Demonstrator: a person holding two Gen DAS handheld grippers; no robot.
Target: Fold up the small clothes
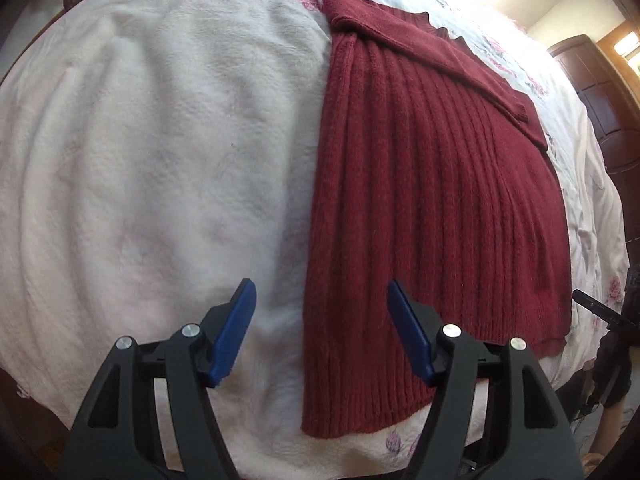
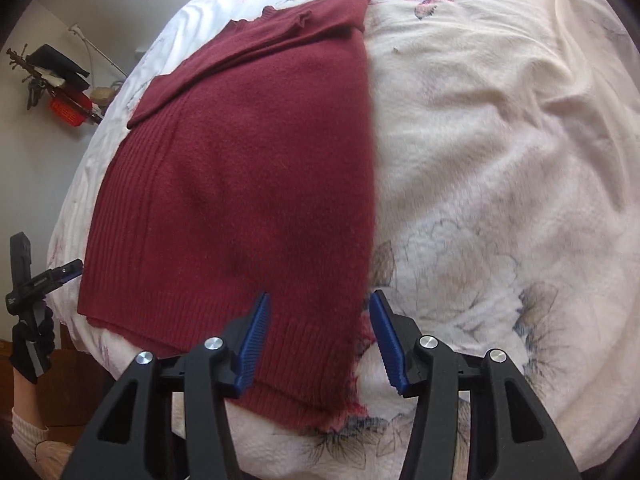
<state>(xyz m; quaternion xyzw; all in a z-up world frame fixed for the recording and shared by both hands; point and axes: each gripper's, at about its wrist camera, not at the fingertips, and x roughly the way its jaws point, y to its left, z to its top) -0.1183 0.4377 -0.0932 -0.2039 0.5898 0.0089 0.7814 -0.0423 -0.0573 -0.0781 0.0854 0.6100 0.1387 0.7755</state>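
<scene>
Sweater [image 1: 432,208] sleeves folded in, lying near bed [image 1: 160,160] edge; we hold left gripper [image 1: 322,332] and right gripper [image 2: 318,338] wide open, empty; bottom-up fold left.

1. Left gripper [image 1: 322,330]: black angular frame, silver round screws at the pivots, smooth blue finger pads [image 1: 236,336].
2. Right gripper [image 2: 318,338]: same black frame, ribbed blue pads [image 2: 256,344].
3. Left hand [image 2: 32,344]: black glove with grey stripe; cream knit sleeve [image 2: 32,436].

White floral bedspread [image 1: 160,140], dark wooden door [image 1: 600,92], perhaps a cluttered rack [image 2: 60,80]
</scene>
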